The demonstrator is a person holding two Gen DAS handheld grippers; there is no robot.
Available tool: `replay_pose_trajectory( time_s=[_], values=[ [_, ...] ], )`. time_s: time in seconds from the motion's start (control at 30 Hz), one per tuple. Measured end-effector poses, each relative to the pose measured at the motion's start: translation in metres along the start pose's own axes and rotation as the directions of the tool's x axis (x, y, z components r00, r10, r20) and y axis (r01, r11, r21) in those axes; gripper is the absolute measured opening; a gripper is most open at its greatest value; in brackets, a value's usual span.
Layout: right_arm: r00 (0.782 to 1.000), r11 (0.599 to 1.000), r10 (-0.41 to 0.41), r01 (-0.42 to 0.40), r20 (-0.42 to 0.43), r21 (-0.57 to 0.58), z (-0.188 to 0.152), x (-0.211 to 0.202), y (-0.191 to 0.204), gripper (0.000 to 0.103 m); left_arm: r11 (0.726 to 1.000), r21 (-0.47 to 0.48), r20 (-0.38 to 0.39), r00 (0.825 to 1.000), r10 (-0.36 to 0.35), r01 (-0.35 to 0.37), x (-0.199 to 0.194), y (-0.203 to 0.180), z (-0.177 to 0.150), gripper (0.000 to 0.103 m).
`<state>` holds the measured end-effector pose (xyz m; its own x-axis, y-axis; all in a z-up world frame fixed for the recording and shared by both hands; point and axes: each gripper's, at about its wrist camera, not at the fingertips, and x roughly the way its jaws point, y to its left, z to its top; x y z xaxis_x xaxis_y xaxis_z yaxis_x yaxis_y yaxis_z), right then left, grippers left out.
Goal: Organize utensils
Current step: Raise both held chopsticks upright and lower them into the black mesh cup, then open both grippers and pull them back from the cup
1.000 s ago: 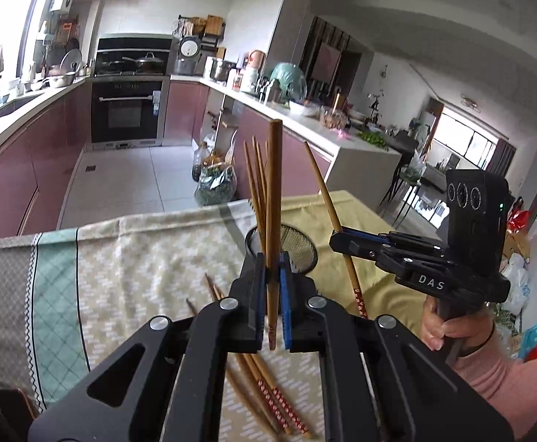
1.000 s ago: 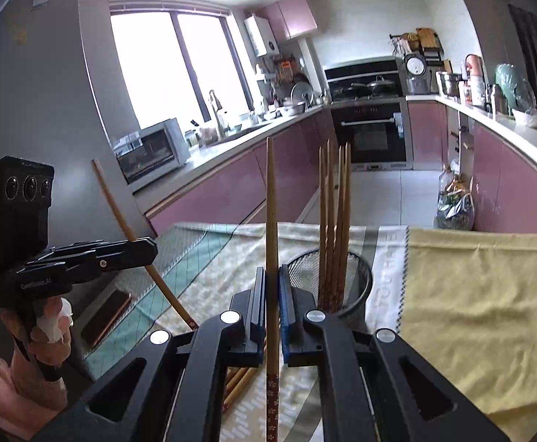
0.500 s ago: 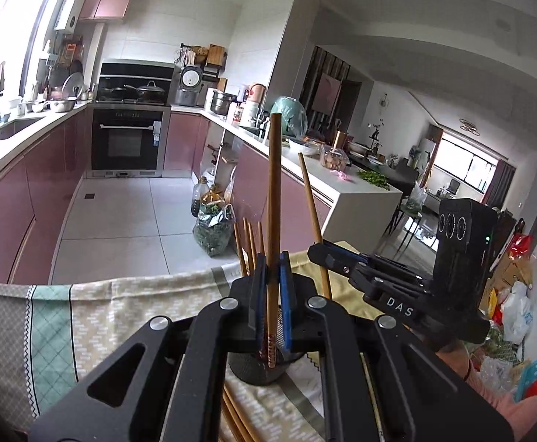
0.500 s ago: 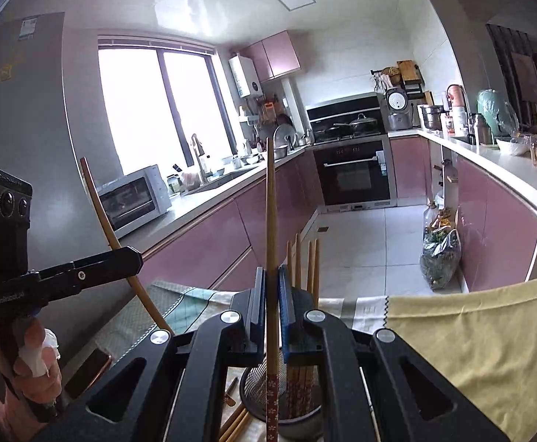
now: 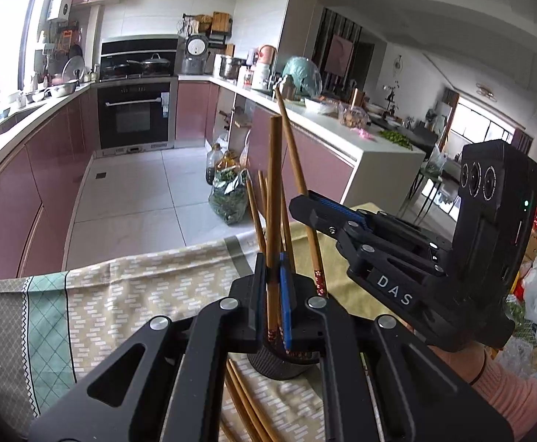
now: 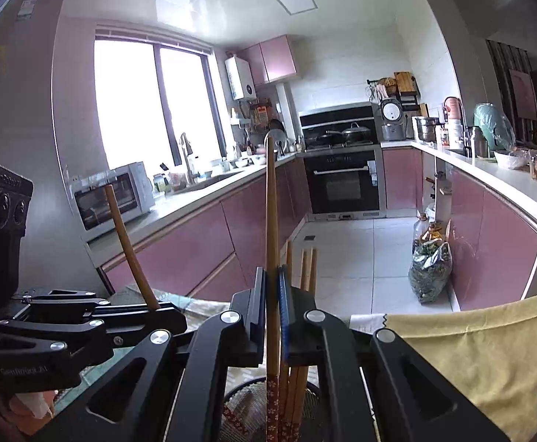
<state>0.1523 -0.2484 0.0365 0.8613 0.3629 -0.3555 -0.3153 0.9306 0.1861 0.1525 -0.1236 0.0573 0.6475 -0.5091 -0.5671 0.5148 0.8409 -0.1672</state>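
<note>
The left gripper [image 5: 275, 294] is clamped shut on a single wooden chopstick [image 5: 274, 199], held nearly upright with its patterned lower end just above the black mesh holder [image 5: 279, 366]. The right gripper [image 6: 272, 309] is likewise closed tight on its own chopstick [image 6: 271, 243], whose flowered tip hangs at the holder's mouth [image 6: 242, 405], beside the chopsticks already standing inside [image 6: 307, 269]. More loose chopsticks [image 5: 242, 397] lie on the patterned tablecloth [image 5: 121, 294] in front of the holder.

The main risk is crowding. Both grippers converge on the same small opening, and in the left wrist view the right gripper's body [image 5: 397, 258] sits just beside the left one's fingers; a careless push could knock the two tools together and jolt a stick loose.

Each chopstick is pinched at one narrow point, so it can pivot between the pads. If a tip catches the mesh rim or lands on a standing stick, it may swing sideways and drop outside onto the cloth.

The holder looks light. A downward shove against its rim, or leverage from a jammed stick, could tip it and spill what it holds.

Releasing too high could also let a stick bounce out or lean over the edge.
</note>
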Motion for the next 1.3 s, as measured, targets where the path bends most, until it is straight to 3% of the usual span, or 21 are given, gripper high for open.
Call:
replay_pose_trajectory(
  time_s=[0.23, 0.5, 0.6, 0.83, 1.13, 1.3],
  values=[
    [0.993, 1.0, -0.001, 0.0, -0.118, -0.008, -0.017, 0.008, -0.003, 0.006, 0.999, 0.032, -0.061, 0.998, 0.002, 0.0, 0.019, 0.0, -0.006, 0.007],
    [0.965, 1.0, -0.024, 0.023, -0.261, -0.009, -0.029, 0.019, -0.002, 0.009, 1.0, 0.021, -0.116, 0.993, -0.007, 0.01, 0.044, 0.008, -0.007, 0.008],
    [0.965, 1.0, -0.025, 0.029, -0.263, 0.01, -0.034, 0.018, -0.002, 0.015, 1.0, 0.016, -0.127, 0.992, 0.005, -0.003, 0.052, 0.012, -0.009, 0.008],
    [0.971, 0.999, -0.017, 0.025, -0.239, 0.034, -0.037, 0.003, -0.005, 0.023, 1.0, -0.002, -0.119, 0.993, 0.004, -0.004, 0.054, 0.019, -0.015, 0.018],
    [0.978, 0.998, 0.054, -0.049, -0.2, 0.027, -0.04, -0.031, 0.011, 0.033, 0.997, 0.01, -0.021, 0.997, 0.079, -0.079, 0.011, 0.021, -0.033, 0.03],
    [0.975, 0.994, 0.106, -0.109, -0.197, -0.005, -0.051, -0.05, 0.031, 0.04, 0.993, 0.014, -0.015, 0.993, 0.116, -0.116, -0.008, 0.026, -0.063, 0.037]
  ],
)
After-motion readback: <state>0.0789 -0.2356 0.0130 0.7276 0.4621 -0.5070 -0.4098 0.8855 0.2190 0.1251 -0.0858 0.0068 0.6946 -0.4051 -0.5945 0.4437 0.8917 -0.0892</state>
